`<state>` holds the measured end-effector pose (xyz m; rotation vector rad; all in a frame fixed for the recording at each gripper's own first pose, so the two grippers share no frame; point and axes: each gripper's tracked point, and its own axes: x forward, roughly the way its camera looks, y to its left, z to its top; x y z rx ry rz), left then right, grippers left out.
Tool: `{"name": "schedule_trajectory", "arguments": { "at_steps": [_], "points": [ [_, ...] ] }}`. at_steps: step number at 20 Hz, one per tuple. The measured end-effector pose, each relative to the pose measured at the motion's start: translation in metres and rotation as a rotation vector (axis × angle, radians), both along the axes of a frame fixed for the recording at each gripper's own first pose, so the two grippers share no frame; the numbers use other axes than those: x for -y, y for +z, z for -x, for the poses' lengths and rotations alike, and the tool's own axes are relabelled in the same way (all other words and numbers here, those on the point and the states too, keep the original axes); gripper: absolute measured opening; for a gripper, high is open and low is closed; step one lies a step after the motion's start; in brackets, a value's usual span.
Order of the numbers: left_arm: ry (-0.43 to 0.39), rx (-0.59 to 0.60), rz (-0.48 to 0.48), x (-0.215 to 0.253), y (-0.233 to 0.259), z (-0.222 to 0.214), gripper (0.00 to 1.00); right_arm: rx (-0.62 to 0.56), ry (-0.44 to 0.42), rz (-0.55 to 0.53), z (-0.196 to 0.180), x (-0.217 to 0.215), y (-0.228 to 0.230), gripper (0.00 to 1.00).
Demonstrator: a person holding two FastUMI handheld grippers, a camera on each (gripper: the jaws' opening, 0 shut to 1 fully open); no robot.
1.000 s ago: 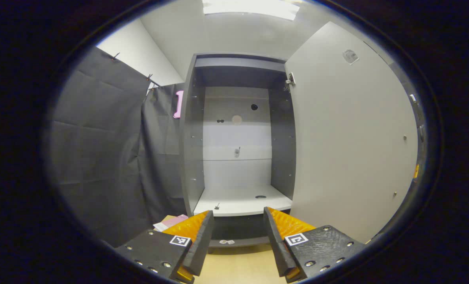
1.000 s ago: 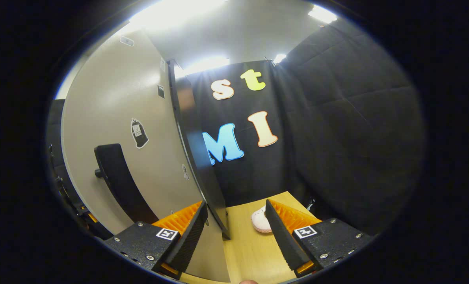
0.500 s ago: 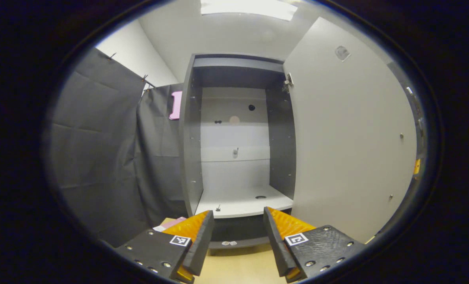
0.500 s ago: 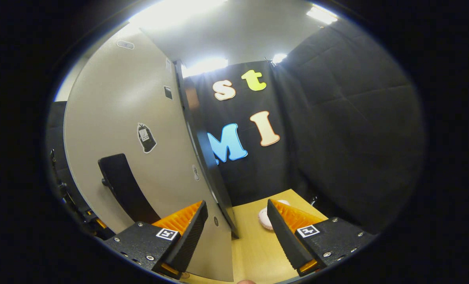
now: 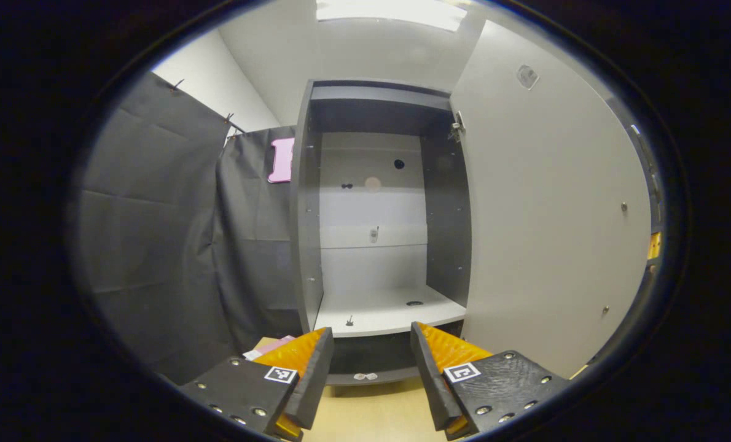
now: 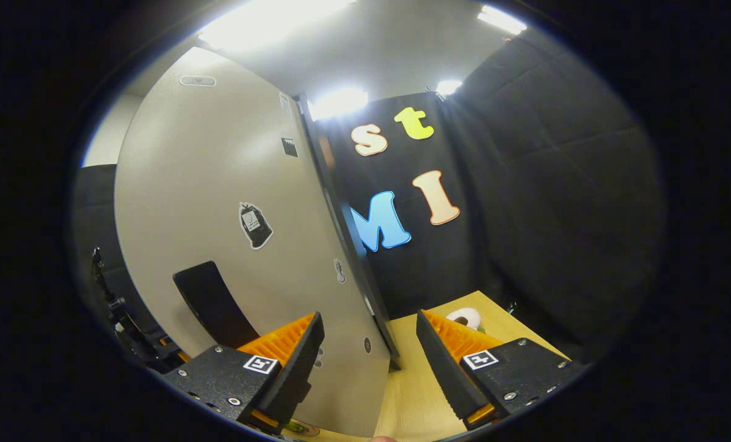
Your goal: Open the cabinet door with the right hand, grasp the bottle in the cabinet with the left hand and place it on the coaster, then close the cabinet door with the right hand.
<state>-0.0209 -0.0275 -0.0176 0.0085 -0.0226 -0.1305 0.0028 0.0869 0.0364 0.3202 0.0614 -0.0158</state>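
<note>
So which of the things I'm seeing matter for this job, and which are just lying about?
For the job:
- cabinet, standing open
- cabinet door, swung open
- door handle
- left gripper, open
- right gripper, open

Lying about:
- pink papers on the table
- sticker on the door
- white round thing

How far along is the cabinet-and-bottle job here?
Done: the cabinet door stands open, the cabinet shelf holds no bottle, and the left gripper is open, holding nothing, so the pick looks finished. Placement on the coaster cannot be confirmed; a finger partly hides it. In hand: the right gripper, open, at the door's edge. Left: closing the door.
</note>
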Motion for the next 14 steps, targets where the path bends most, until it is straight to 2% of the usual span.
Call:
{"name": "schedule_trajectory", "arguments": {
  "at_steps": [14],
  "points": [
    [0.026, -0.032, -0.01, -0.019, -0.006, 0.001, 0.77, 0.0, 0.136, -0.021, -0.018, -0.054, 0.002, 0.93]
  ]
}}
